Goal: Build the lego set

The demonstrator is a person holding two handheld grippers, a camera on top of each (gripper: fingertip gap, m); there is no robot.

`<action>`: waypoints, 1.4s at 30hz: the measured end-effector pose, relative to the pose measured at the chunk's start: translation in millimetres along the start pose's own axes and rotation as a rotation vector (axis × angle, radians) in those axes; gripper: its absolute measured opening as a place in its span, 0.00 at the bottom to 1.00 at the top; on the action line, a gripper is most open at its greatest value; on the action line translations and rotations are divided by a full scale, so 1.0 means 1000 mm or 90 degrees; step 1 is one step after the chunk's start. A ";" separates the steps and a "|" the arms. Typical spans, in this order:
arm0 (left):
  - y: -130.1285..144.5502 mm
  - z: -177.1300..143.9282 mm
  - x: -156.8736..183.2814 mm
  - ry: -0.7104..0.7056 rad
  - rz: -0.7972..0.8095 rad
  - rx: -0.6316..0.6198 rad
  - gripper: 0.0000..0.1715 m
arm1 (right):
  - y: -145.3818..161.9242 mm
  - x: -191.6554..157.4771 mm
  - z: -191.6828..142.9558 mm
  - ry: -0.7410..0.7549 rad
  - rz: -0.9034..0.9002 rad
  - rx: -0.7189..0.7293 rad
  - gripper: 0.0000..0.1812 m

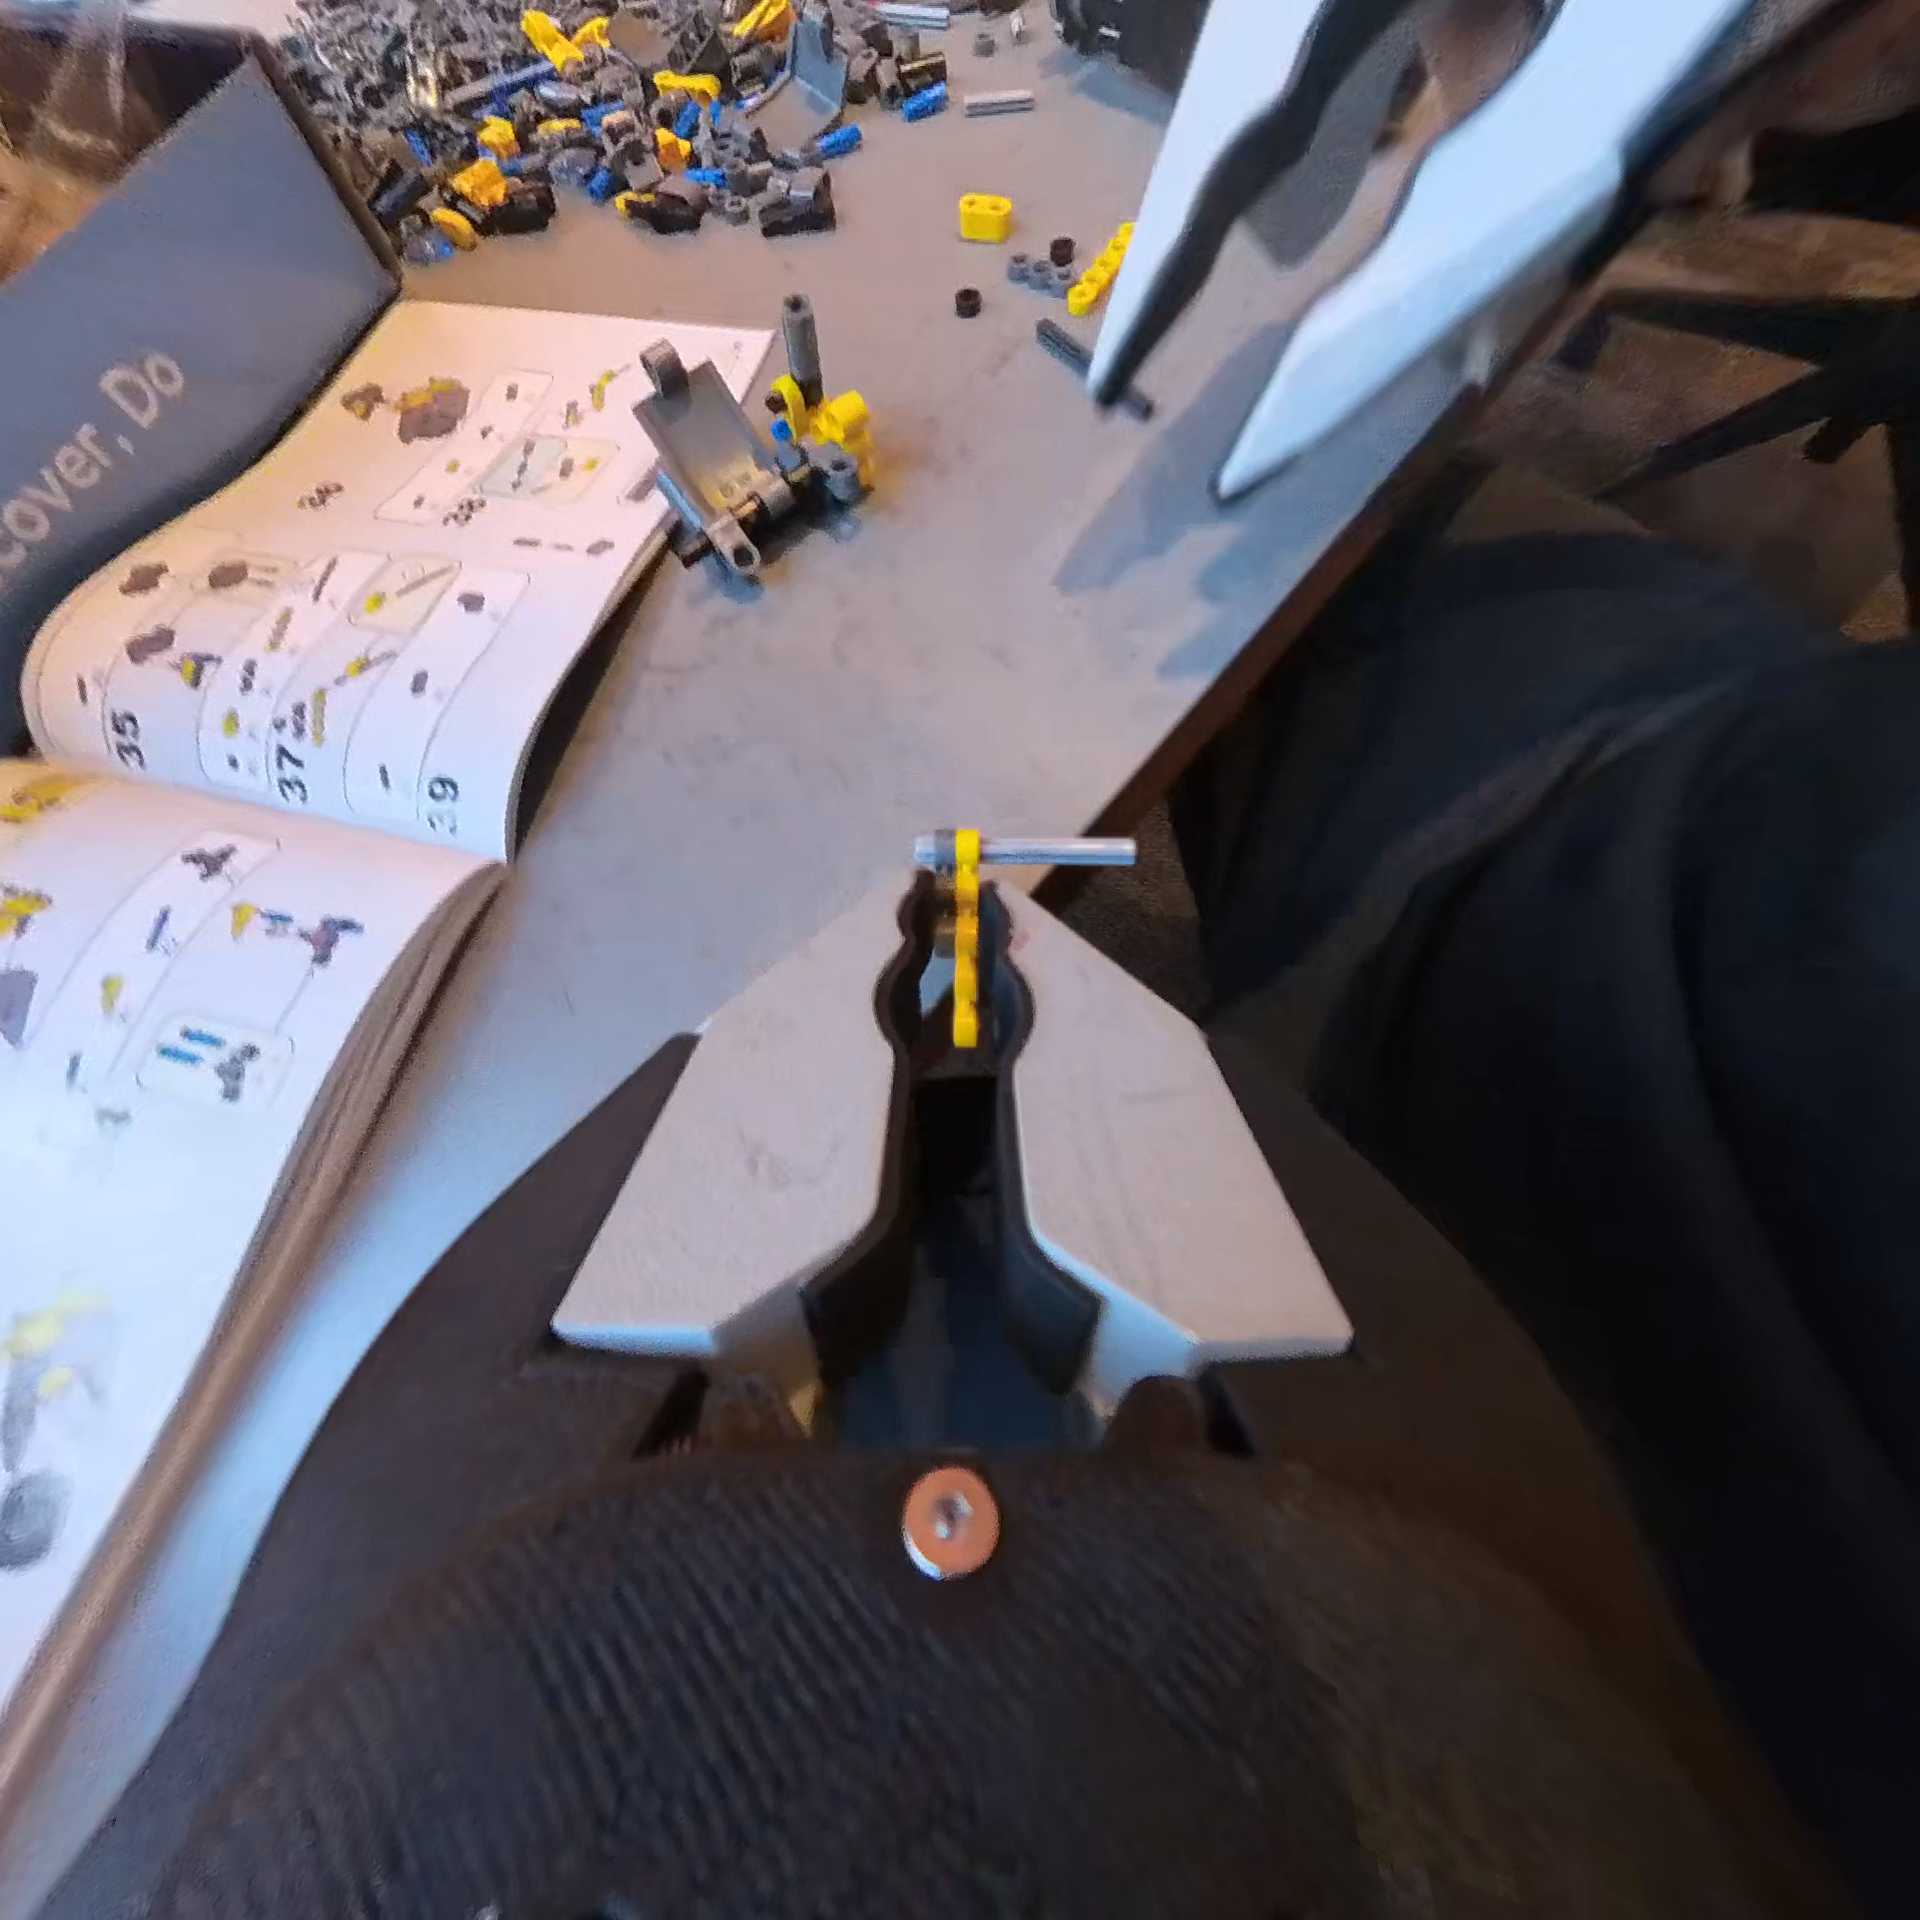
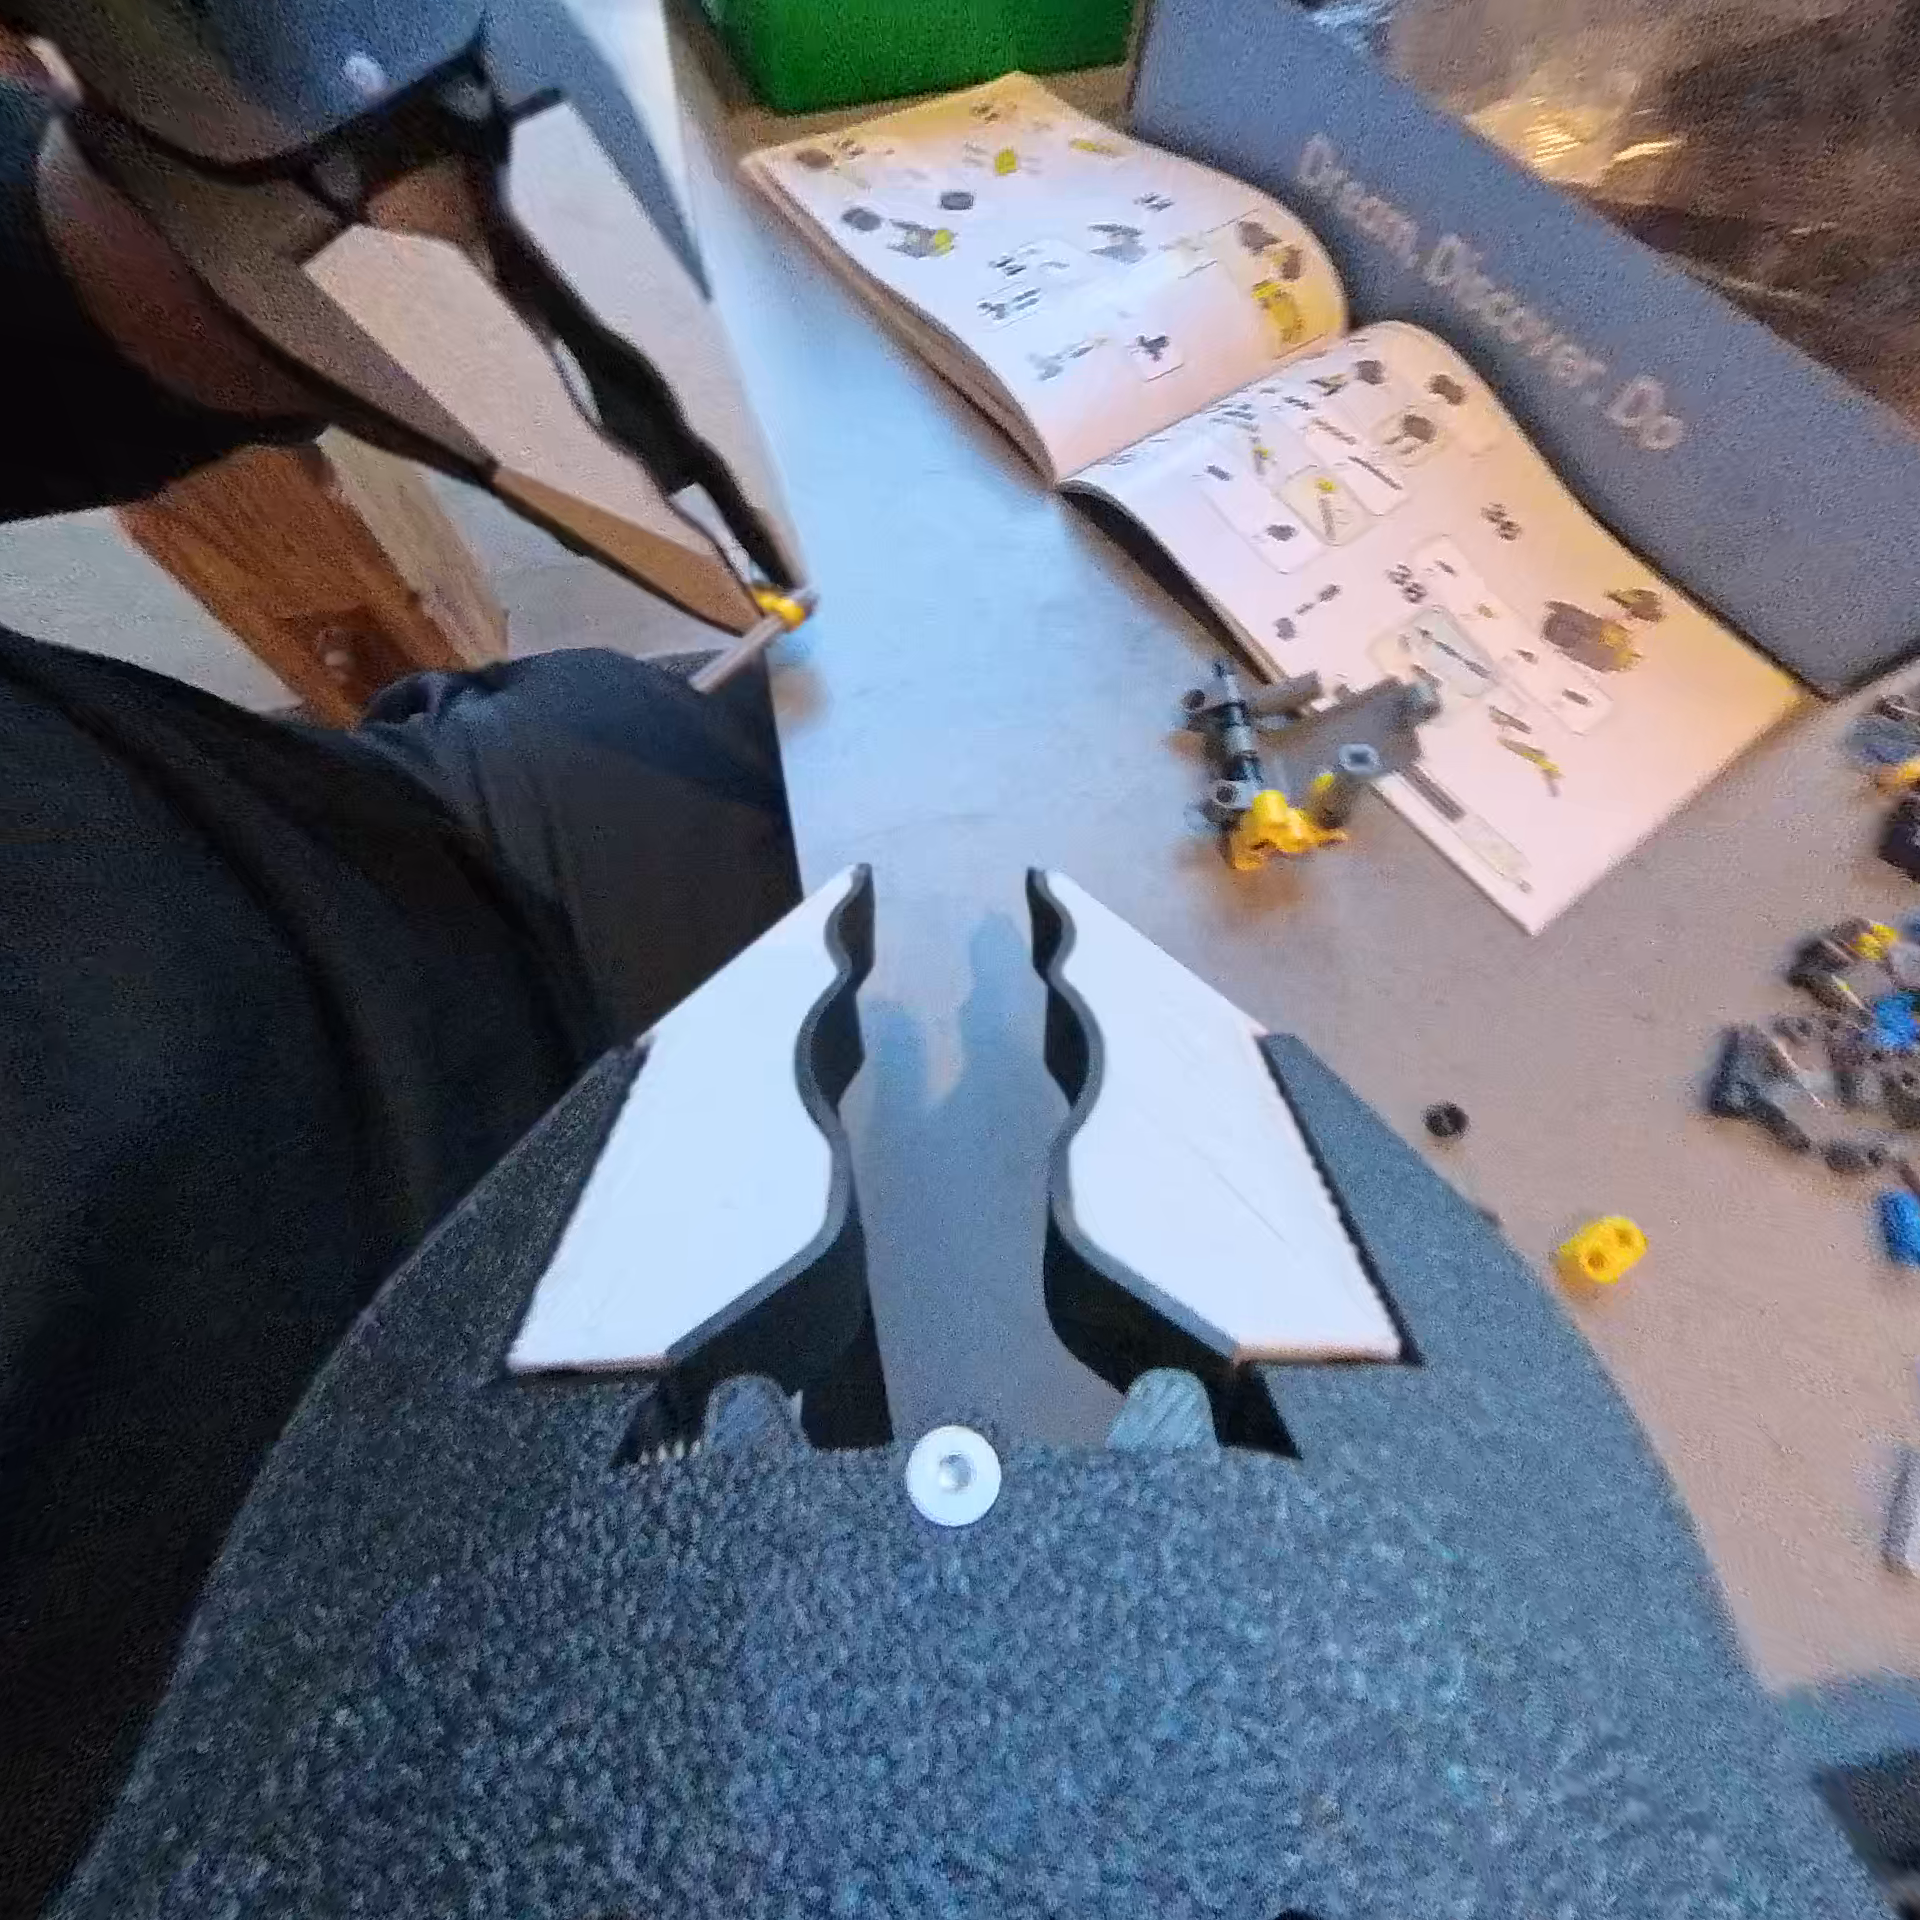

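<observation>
From the left wrist view, the left gripper pinches a yellow beam with a grey axle through it, right over the desk front edge; a slack grip could drop it onto the dark-clothed lap. From the right wrist view, the right gripper hangs narrowly parted and empty above that same edge, the half-built model well off beside the instruction booklet.
</observation>
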State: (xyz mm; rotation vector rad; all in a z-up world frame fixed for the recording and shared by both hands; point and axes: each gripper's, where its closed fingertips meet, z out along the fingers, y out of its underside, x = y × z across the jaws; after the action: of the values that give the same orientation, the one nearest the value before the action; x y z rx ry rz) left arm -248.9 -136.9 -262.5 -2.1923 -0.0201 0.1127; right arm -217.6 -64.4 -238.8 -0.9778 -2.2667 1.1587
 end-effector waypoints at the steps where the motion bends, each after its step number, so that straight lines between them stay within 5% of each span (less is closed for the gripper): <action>1: 0.003 -0.003 0.003 0.006 -0.011 0.004 0.04 | 0.001 0.005 -0.010 0.015 0.013 0.018 0.17; 6: 0.009 -0.015 0.026 0.016 -0.030 0.014 0.04 | 0.000 -0.011 -0.039 0.004 0.067 0.074 0.18; 14: 0.038 -0.042 0.110 0.049 -0.009 0.023 0.04 | 0.023 -0.176 0.013 -0.353 0.216 0.008 0.23; 19: 0.057 -0.062 0.150 0.041 0.072 0.032 0.04 | 0.012 -0.225 0.023 -0.450 0.331 0.049 0.21; 25: 0.068 -0.083 0.183 0.050 0.109 0.031 0.04 | 0.020 -0.268 0.024 -0.440 0.362 0.050 0.04; 32: 0.077 -0.106 0.199 0.094 0.065 0.026 0.05 | 0.019 -0.297 0.024 -0.360 0.316 0.060 0.02; 42: 0.113 -0.078 0.224 0.129 0.073 -0.098 0.04 | 0.077 -0.306 0.034 -0.271 0.002 -0.107 0.02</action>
State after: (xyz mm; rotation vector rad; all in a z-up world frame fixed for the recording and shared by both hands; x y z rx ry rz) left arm -21.6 -253.1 -325.2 -2.3493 0.2165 -0.0486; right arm -3.9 -277.9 -335.0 -0.8579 -2.7344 1.2930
